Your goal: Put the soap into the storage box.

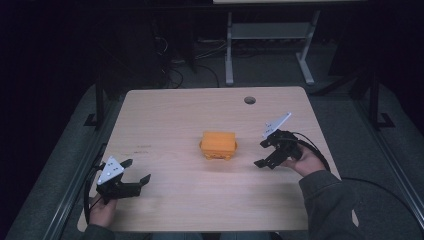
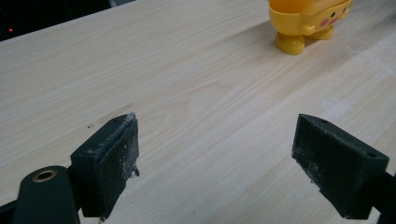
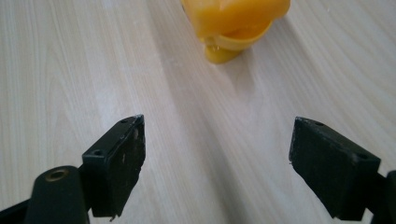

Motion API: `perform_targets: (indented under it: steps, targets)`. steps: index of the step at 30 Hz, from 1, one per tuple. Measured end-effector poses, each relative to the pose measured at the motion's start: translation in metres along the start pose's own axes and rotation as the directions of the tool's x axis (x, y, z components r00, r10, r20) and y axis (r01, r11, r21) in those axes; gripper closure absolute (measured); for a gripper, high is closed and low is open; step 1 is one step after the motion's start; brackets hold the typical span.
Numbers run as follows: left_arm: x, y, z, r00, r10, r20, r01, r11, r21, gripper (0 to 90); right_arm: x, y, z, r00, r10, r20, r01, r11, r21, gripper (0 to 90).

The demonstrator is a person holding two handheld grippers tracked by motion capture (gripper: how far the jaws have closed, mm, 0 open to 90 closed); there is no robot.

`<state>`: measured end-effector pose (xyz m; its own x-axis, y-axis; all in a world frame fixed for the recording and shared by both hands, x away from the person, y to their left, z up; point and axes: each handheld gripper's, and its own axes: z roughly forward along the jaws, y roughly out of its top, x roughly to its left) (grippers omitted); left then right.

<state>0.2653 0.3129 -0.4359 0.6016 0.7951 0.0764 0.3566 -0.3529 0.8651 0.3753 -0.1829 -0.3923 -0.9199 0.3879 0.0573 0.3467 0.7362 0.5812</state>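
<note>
The yellow toy (image 1: 218, 145) stands near the middle of the surface (image 1: 165, 120), and I take it as my landmark. My right tool (image 1: 261, 153) hovers just to the right of the toy, apart from it, jaws spread wide and holding nothing. My left tool (image 1: 136, 170) sits well apart from the toy, down toward my near-left corner, jaws likewise wide and empty.

What worries me is the toy's footing. It rests on small rounded feet under a bulkier body, so I judge it top-heavy. If I bring the right tool in low and one jaw touches first, I expect it to tip or skid away from the other jaw. Its smooth, glossy sides could also slip out of a pinch taken too high.

The high view gives me the toy as a plain orange-yellow block and shows how both tools stand to it. The left gripper view shows the toy (image 2: 306, 23) has a painted pink cheek and stubby legs. The right gripper view shows the toy (image 3: 233, 25) from below its overhanging rim, with one foot planted on the surface.
</note>
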Motion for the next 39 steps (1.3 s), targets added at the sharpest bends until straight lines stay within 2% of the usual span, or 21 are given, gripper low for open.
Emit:
perform_targets:
  steps: [11, 12, 15, 18, 29, 39]
  targets:
    - [0.000, 0.000, 0.000, 1.0000, -0.002, 0.000, 0.002, 1.0000, 0.000, 14.2, 0.004, -0.025, -0.006, 0.9991, 0.041, 0.009, -0.041, 0.999, -0.014, 18.1]
    - [0.000, 0.000, 0.000, 1.0000, -0.002, 0.000, 0.002, 1.0000, 0.000, 14.2, 0.005, -0.027, -0.007, 0.9981, 0.061, 0.006, -0.061, 0.998, -0.016, 18.1]
    - [0.000, 0.000, 0.000, 1.0000, -0.001, 0.000, 0.001, 1.0000, 0.002, 14.2, 0.006, -0.033, -0.007, 0.9969, 0.078, 0.006, -0.078, 0.997, -0.014, 18.1]
    - [0.000, 0.000, 0.000, 1.0000, 0.001, -0.001, -0.001, 1.0000, 0.007, 14.2, 0.006, -0.036, -0.007, 0.9972, 0.074, 0.010, -0.074, 0.997, -0.014, 18.1]
    - [0.000, -0.001, 0.001, 1.0000, 0.001, -0.003, -0.001, 1.0000, 0.007, 14.2, 0.016, -0.055, -0.009, 0.9934, 0.114, 0.012, -0.114, 0.993, -0.019, 18.1]
    - [-0.001, -0.001, 0.002, 1.0000, -0.003, -0.001, 0.003, 1.0000, 0.006, 14.2, 0.026, -0.087, -0.013, 0.9865, 0.161, 0.031, -0.159, 0.986, -0.047, 18.1]
